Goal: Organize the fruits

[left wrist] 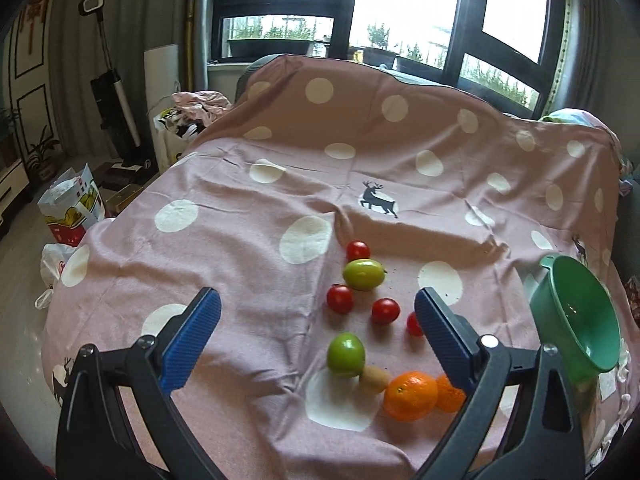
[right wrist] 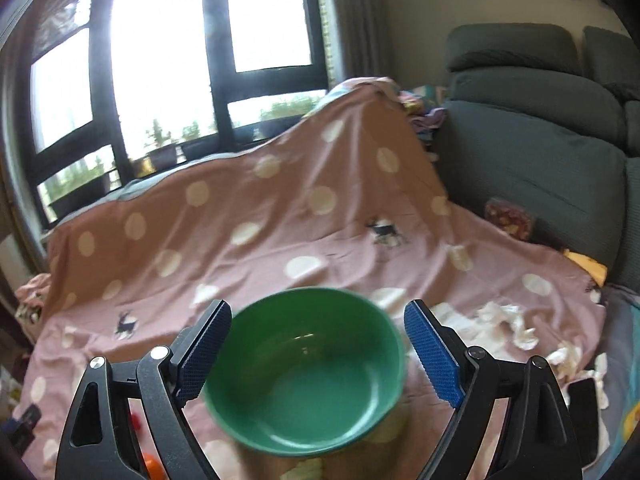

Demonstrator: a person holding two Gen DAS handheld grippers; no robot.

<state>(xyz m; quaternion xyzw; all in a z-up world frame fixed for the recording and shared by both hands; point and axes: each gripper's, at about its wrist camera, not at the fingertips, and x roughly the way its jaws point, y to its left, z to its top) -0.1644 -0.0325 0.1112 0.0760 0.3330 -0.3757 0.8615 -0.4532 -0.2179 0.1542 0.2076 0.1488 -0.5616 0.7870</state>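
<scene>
A: Where does the sorting stand?

B: Barely started, I'd judge. The fruit all lies loose on the polka-dot bedsheet (left wrist: 248, 248), toward its near edge: cherry tomatoes (left wrist: 340, 299), two green fruits (left wrist: 346, 355), a small brown kiwi (left wrist: 375, 379) and two oranges (left wrist: 411, 396) touching each other.

A: And the bowl?

B: The green bowl (right wrist: 306, 372) is empty. In the left wrist view it appears tilted over at the sheet's right side, well apart from the tomatoes. The right wrist view is blurred, so I cannot tell whether it rests flat.

A: Grippers?

B: The left gripper (left wrist: 318, 318) is spread wide above the fruit, holding nothing. The right gripper (right wrist: 318, 354) is also spread, its fingers flanking the bowl; no contact is visible.

A: Next move?

B: Probably steady the bowl upright near the fruit, then close the left fingers gently on one piece; tomatoes bruise and roll.
</scene>
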